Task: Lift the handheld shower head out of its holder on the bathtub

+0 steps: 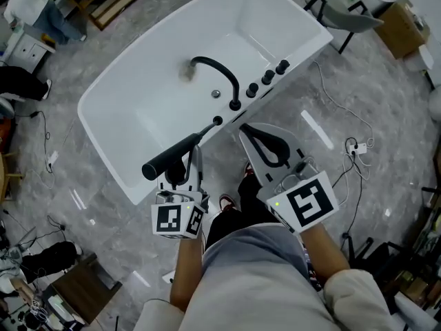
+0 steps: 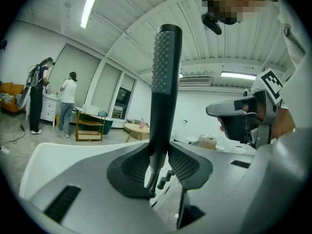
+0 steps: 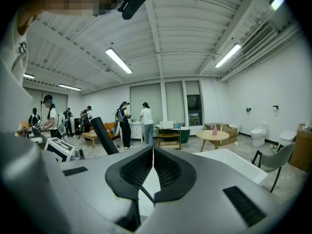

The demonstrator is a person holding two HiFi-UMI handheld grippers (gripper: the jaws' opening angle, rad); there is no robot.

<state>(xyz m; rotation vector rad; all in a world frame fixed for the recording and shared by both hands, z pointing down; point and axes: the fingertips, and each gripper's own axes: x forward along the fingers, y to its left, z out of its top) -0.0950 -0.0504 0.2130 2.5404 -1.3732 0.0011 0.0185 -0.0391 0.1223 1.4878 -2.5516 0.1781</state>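
The black handheld shower head (image 1: 172, 156) is off its holder (image 1: 217, 121) on the white bathtub's rim (image 1: 103, 123), and a short hose still joins the two. My left gripper (image 1: 182, 173) is shut on its handle. In the left gripper view the shower head (image 2: 163, 91) stands upright between the pads of the left gripper (image 2: 158, 167). My right gripper (image 1: 256, 138) hovers just right of the holder, shut and holding nothing. The right gripper (image 3: 152, 169) has its pads pressed together, with the shower head (image 3: 104, 134) off to its left.
A curved black faucet (image 1: 222, 76) and a row of black knobs (image 1: 269, 76) stand on the tub's near rim. A grey chair (image 1: 344, 16) and a cardboard box (image 1: 403, 26) sit beyond the tub. Cables and a power strip (image 1: 358, 147) lie on the floor at right. People stand far off.
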